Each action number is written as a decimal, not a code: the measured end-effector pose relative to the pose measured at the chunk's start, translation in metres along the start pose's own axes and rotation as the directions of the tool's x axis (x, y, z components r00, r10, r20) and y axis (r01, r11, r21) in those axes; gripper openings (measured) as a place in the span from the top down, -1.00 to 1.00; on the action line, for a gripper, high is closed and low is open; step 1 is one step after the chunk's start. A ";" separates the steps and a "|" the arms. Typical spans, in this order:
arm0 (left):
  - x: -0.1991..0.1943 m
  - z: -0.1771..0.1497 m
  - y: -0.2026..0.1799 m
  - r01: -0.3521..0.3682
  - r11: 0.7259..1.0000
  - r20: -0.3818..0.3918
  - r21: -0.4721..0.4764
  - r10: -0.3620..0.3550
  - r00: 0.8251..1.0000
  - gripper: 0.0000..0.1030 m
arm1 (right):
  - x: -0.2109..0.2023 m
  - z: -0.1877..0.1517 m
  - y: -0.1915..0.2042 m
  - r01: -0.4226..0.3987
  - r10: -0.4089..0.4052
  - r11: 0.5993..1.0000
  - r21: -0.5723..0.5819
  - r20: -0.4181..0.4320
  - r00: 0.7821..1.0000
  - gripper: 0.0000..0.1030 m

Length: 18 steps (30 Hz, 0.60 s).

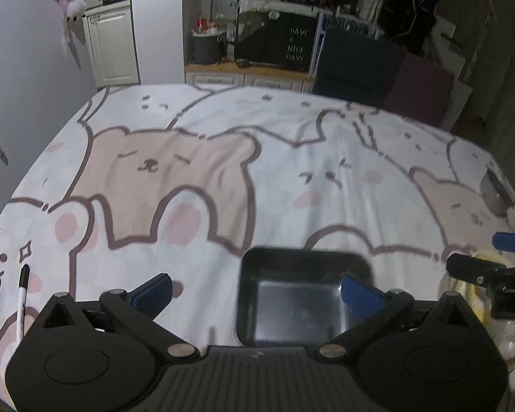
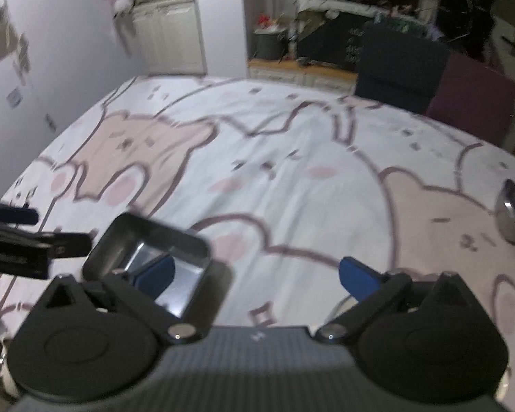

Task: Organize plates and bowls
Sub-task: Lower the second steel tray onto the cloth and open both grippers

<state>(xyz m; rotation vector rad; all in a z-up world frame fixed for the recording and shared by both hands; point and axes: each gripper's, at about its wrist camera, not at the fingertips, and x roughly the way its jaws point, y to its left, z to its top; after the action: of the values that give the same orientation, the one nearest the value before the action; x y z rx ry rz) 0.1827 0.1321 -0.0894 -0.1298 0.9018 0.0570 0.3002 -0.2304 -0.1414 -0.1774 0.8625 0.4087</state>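
black board [image 1: 293,44], "HAVE A NICE DAY!"

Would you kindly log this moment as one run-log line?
left gripper: open, empty | right gripper: open, empty | square dish: on tablecloth, released | metal bowl: far right

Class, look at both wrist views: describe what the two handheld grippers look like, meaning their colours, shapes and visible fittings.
Both match. The left gripper has a matte black body with a ribbed centre panel, two rounded housings with circular recesses, angled black link arms with silver pivot pins, and blue fingertip pads. The right gripper shows the same black frame, silver pins and blue pads. No cables or sleeves are visible.
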 end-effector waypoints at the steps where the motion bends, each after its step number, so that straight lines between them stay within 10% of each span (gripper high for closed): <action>1: -0.002 0.003 -0.005 0.009 1.000 0.013 0.002 -0.009 1.000 -1.00 | -0.004 0.001 -0.010 0.007 -0.007 1.000 0.017 0.011 1.000 -0.99; 18: 0.040 0.058 -0.154 0.204 0.970 0.046 0.131 -0.212 0.976 -1.00 | -0.056 -0.018 -0.199 0.192 -0.246 0.923 0.332 0.128 0.961 -0.99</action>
<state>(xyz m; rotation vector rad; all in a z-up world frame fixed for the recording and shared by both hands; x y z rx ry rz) 0.2688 -0.0131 -0.0712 -0.1042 0.8253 -0.1906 0.3384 -0.4324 -0.1125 0.0585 0.7213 0.0681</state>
